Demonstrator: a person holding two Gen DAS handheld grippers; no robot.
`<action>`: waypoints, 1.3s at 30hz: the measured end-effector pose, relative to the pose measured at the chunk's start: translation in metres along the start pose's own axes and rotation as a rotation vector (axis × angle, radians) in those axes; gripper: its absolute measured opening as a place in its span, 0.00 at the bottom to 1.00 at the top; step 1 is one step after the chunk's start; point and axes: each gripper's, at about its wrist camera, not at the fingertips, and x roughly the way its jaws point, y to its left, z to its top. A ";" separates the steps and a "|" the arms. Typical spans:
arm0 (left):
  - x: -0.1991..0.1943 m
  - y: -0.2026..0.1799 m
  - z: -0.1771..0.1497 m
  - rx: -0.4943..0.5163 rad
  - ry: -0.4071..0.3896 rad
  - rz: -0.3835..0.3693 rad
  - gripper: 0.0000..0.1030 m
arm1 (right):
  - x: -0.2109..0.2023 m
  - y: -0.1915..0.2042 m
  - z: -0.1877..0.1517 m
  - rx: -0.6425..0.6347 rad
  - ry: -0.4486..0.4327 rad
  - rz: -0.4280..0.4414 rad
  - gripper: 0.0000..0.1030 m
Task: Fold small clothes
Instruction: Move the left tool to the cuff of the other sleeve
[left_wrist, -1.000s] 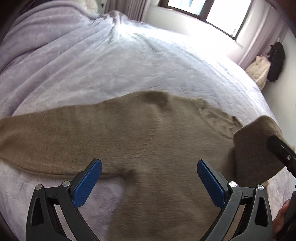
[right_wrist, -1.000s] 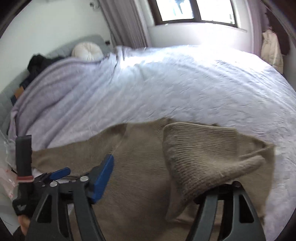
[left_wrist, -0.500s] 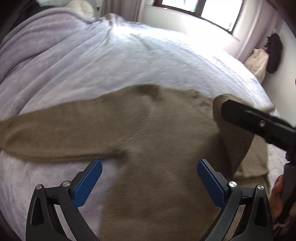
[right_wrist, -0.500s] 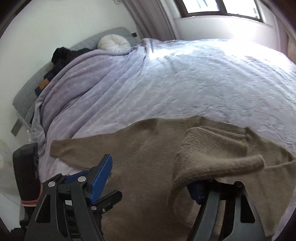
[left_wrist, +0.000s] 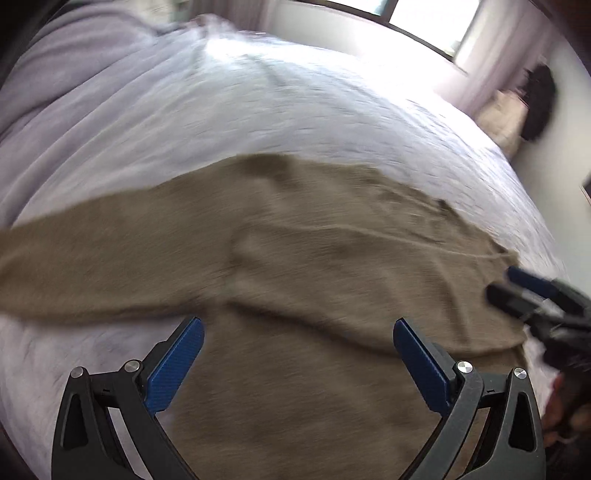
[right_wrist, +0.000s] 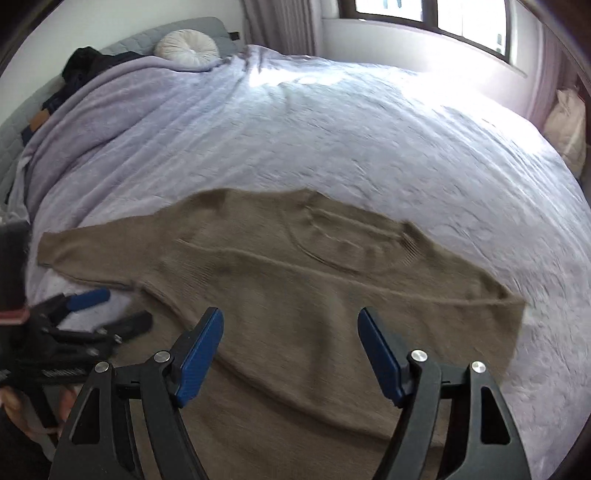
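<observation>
Brown knit sweater spread flat on lavender bedspread, toward near edge, one sleeve folded across chest, other stretched sideways. Left gripper over hem, jaws wide, nothing between. Right gripper likewise agape, empty.

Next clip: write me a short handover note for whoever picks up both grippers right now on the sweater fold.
Left gripper: open, empty, above the sweater's lower body.
Right gripper: open, empty, over the sweater too.
Brown sweater: lies flat on the lilac bedspread, neckline toward the window. The sleeve on the right of the picture is folded across the chest; the other sleeve is stretched out sideways.
Done: one sleeve fold.
Left: fold in the second sleeve, then fold the body up, probably from the hem.
</observation>
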 end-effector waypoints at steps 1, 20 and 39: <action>0.008 -0.019 0.006 0.044 0.006 -0.021 1.00 | 0.006 -0.020 -0.010 0.041 0.033 -0.010 0.76; 0.081 -0.064 0.016 0.167 0.028 0.136 1.00 | 0.020 -0.086 -0.026 -0.001 -0.037 -0.163 0.77; 0.021 -0.018 -0.033 0.092 -0.025 0.134 1.00 | 0.005 -0.013 -0.084 0.144 0.030 -0.246 0.81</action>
